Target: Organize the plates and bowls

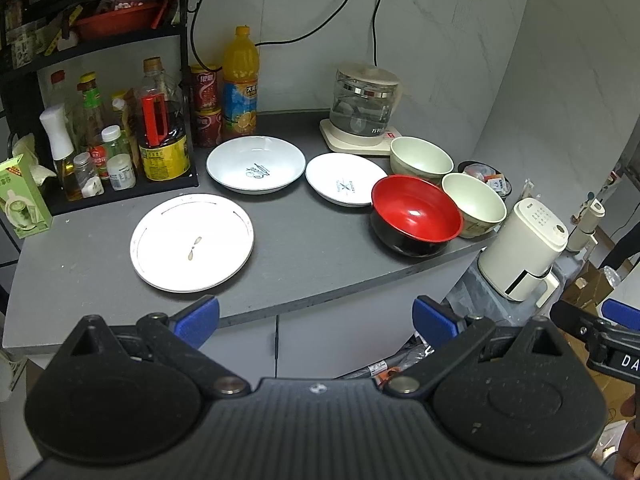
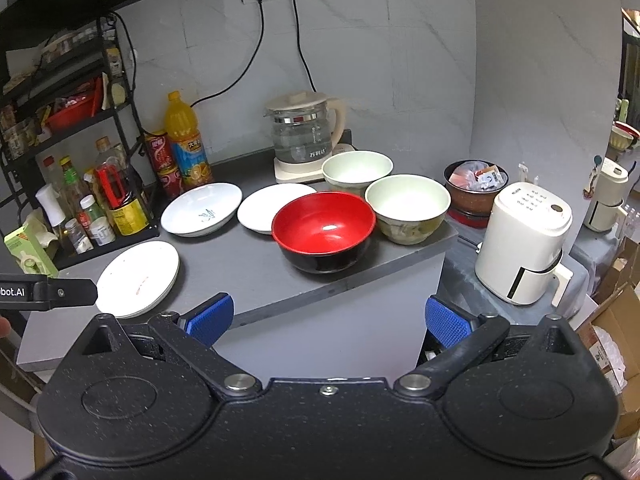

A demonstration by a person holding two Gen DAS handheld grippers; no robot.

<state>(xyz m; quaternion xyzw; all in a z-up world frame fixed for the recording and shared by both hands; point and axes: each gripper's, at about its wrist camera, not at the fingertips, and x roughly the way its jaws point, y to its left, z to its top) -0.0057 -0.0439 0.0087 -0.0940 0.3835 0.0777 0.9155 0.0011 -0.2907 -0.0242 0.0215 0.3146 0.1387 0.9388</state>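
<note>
On the grey counter [image 1: 304, 240] lie a flat white plate [image 1: 192, 242] at the front left, a deep white plate [image 1: 256, 164] behind it and a smaller white plate [image 1: 346, 180] to its right. A red-and-black bowl [image 1: 416, 212] and two pale green bowls [image 1: 474, 204] [image 1: 420, 158] stand at the right end. The same dishes show in the right wrist view: flat plate [image 2: 138, 278], red bowl [image 2: 324, 230], green bowl [image 2: 408, 206]. My left gripper [image 1: 316, 320] and my right gripper [image 2: 328, 318] are open and empty, in front of the counter edge.
A black rack [image 1: 100, 128] with sauce bottles stands at the back left, with an orange juice bottle [image 1: 240, 84] and red cans beside it. A glass kettle [image 1: 366, 108] stands at the back. A white appliance [image 2: 524, 244] sits right of the counter.
</note>
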